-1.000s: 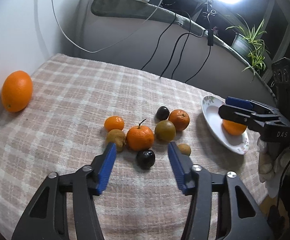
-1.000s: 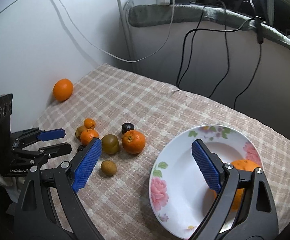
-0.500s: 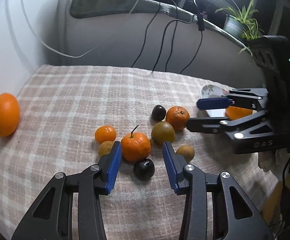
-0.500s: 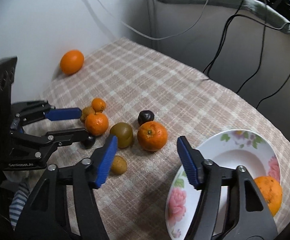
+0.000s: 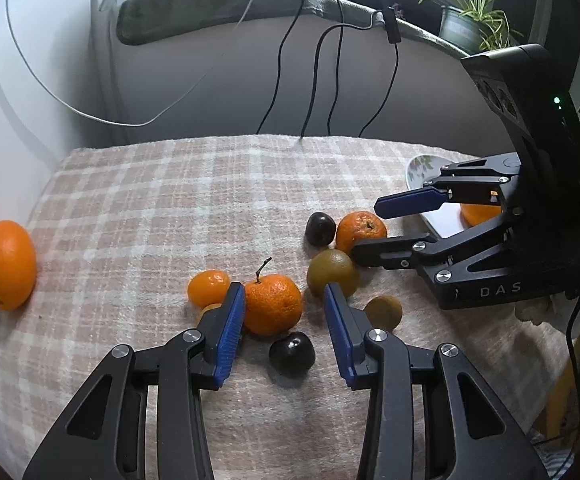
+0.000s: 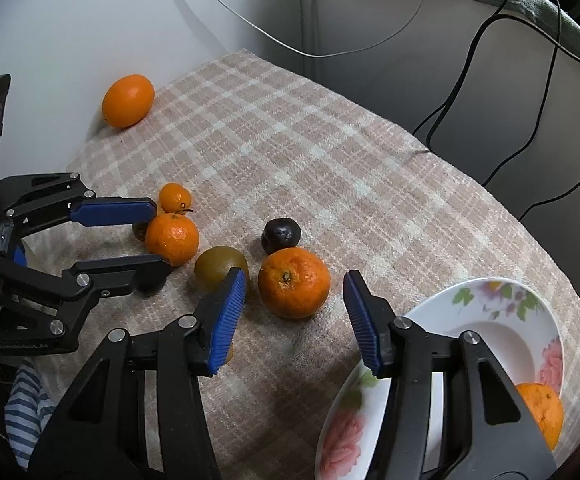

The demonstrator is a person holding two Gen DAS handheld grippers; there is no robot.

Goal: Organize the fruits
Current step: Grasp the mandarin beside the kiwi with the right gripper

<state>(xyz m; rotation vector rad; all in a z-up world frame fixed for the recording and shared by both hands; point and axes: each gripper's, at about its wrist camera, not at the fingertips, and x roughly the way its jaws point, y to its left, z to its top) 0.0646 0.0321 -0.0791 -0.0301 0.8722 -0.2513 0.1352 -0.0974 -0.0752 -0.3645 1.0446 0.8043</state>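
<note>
Several fruits lie in a cluster on the checked cloth. My left gripper is open, its jaws either side of the stemmed mandarin and a dark plum. My right gripper is open just in front of a larger mandarin; this fruit also shows in the left wrist view. A green-brown fruit, a second dark plum and a small mandarin lie nearby. The flowered plate holds one orange.
A big orange lies apart at the cloth's left edge by the white wall. A small brown fruit sits right of the cluster. Black and white cables hang behind the table. A potted plant stands on the back ledge.
My right gripper has moved left from over the plate to the large mandarin. My left gripper has moved forward around the stemmed mandarin and narrowed slightly.
</note>
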